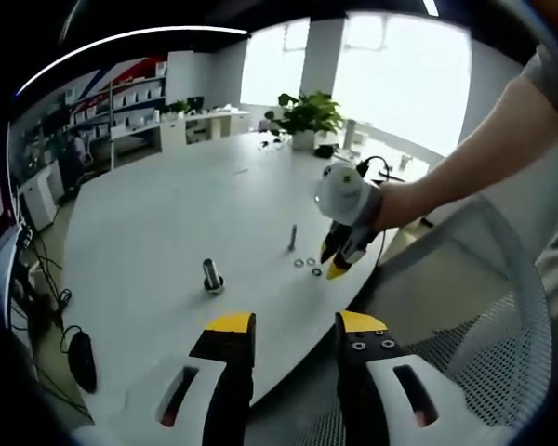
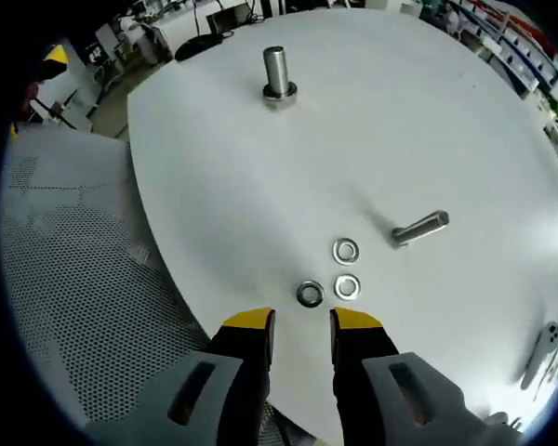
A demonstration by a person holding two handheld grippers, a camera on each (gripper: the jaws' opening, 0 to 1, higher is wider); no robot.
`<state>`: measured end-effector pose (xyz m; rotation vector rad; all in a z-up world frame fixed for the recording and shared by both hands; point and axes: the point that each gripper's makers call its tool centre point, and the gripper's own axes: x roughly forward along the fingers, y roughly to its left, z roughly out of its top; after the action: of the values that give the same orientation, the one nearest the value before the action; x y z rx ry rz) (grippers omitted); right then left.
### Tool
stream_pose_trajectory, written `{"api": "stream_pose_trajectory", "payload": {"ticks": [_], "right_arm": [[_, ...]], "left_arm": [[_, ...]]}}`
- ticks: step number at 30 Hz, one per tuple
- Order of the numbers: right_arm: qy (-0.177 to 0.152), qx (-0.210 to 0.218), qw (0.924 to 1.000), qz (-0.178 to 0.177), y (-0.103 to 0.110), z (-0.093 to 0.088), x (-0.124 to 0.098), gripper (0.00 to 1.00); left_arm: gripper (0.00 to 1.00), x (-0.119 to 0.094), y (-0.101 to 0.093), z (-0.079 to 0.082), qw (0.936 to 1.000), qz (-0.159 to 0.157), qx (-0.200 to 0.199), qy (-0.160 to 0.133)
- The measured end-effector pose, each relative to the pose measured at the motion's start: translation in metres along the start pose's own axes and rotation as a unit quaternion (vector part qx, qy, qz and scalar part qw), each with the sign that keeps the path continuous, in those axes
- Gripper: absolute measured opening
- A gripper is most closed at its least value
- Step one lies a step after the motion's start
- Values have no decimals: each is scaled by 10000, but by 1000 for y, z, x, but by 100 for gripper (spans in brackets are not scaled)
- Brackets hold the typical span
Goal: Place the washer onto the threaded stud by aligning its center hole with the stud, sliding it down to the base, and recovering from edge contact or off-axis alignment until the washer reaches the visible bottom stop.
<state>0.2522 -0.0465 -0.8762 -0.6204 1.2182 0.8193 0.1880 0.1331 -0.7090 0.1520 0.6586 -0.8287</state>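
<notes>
Three washers (image 2: 345,250) near the table (image 2: 465,111) edge; right gripper (image 2: 302,322) narrowly parted, empty, left gripper (image 1: 286,327) wider. Best to pinch the nearest washer (image 2: 310,294) by its rim.

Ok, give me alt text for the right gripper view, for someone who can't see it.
The right gripper hovers open over the white table's near edge, just short of three washers lying flat. A slim stud stands beyond them, a thicker stud farther off.

Three washers (image 2: 333,277) lie on the table (image 2: 260,186) between a stud (image 2: 277,72) and a bolt (image 2: 420,228).
</notes>
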Motion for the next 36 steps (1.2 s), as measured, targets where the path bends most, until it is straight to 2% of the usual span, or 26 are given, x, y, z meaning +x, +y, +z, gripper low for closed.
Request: {"api": "stream_pose_trajectory", "payload": {"ticks": [4,13,17,26,32,36], "right_arm": [[19,64,10000,-26,-1,1,2,26],[70,-194,9997,-89,-5,10,5,19],[216,-232,9995,-67,-6,11,6,18],[413,-750,9963,64,-5,11,7,19],[598,-729,9955,37,-5,12,8,17],[705,-955,9929,54,-5,11,7,16]], "left_arm": [[32,0,-1,0,10000,-10,25,4],[32,0,-2,-3,9999,25,118,67],[32,1,-2,-3,9999,4,147,81],[31,1,-1,-5,9998,40,165,145],[31,2,-1,-6,9997,35,176,171],[30,2,0,-5,9996,57,187,181]]}}
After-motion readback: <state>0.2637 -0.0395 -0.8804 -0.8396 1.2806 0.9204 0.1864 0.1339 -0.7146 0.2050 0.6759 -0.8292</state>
